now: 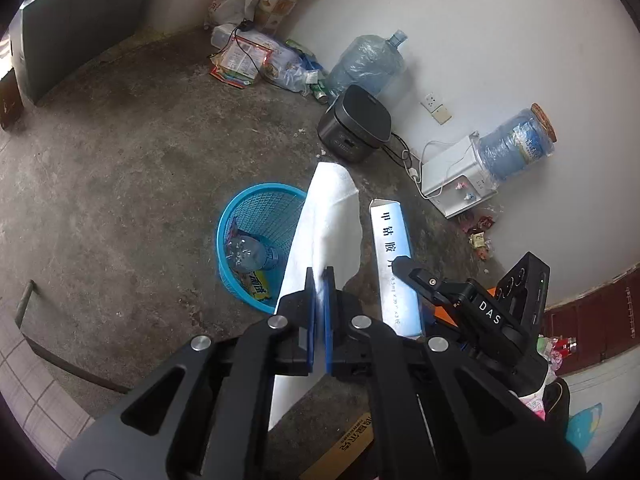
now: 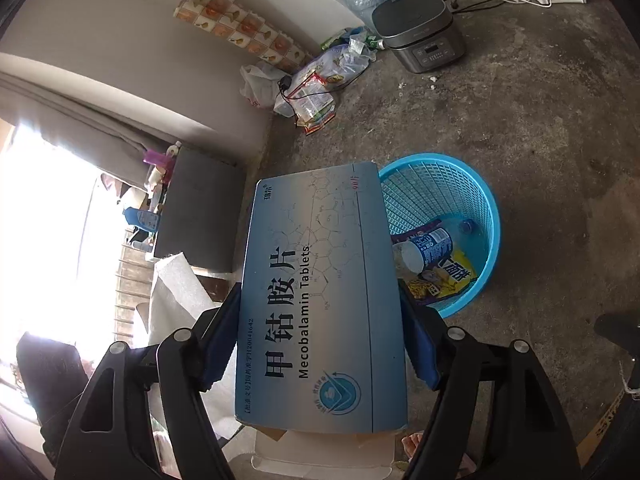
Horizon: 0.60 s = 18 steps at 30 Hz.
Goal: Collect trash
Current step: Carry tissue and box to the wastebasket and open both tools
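Observation:
My left gripper is shut on a white foam sheet that hangs above the floor beside a blue mesh basket. The basket holds a clear plastic bottle and a yellow snack wrapper. My right gripper is shut on a blue medicine box marked Mecobalamin Tablets, held just left of the basket. The box and the right gripper also show in the left wrist view, to the right of the foam. The foam sheet shows at the left of the right wrist view.
A black rice cooker and a wrapped water jug stand by the wall. A white water dispenser with cables lies at the right, snack wrappers beside it. A heap of bags and packets lies at the back corner. A grey cabinet stands at the left.

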Each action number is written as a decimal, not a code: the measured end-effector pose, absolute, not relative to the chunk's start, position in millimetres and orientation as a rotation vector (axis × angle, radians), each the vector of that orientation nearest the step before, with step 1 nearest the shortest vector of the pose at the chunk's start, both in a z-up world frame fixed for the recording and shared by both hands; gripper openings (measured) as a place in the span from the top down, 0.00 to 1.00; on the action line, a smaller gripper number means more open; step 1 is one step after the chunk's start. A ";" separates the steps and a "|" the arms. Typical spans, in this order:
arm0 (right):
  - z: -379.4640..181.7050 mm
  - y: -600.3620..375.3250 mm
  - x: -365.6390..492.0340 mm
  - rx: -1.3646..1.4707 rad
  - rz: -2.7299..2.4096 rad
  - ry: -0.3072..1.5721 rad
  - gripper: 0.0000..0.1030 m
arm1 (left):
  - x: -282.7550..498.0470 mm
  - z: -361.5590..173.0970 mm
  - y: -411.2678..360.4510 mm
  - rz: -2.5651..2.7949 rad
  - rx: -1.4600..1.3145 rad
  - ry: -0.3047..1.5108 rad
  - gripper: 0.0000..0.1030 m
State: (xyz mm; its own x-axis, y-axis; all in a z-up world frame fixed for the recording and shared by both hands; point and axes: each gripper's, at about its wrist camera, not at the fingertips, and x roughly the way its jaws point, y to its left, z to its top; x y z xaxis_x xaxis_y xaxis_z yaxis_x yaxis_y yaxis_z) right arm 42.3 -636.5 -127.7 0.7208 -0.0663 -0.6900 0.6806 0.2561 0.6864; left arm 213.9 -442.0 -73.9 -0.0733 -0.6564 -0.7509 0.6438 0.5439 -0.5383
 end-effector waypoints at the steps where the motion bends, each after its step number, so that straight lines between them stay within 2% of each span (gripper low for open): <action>1: -137.3 -648.2 47.3 1.230 -0.555 0.596 0.29 | 216.9 -79.8 -458.6 -1.068 -0.008 1.259 0.99; 3: -159.6 -672.4 52.2 1.260 -0.592 0.576 0.26 | 220.3 -91.5 -486.5 -1.083 -0.004 1.286 0.99; 4: -172.5 -684.4 55.5 1.273 -0.615 0.564 0.25 | 222.7 -101.1 -504.1 -1.090 0.001 1.308 0.92; 5: -186.2 -694.8 59.0 1.280 -0.627 0.565 0.17 | 224.5 -110.4 -517.6 -1.092 -0.001 1.335 0.74; 7: -213.8 -709.7 63.0 1.289 -0.685 0.617 0.16 | 223.8 -128.3 -537.5 -1.074 0.019 1.359 0.51; 12: -251.8 -713.8 46.1 1.359 -0.741 0.637 0.16 | 214.6 -149.3 -548.7 -1.050 0.026 1.412 0.51; 18: -248.1 -699.0 22.5 1.335 -0.763 0.592 0.17 | 209.3 -121.1 -526.4 -1.086 -0.010 1.344 0.51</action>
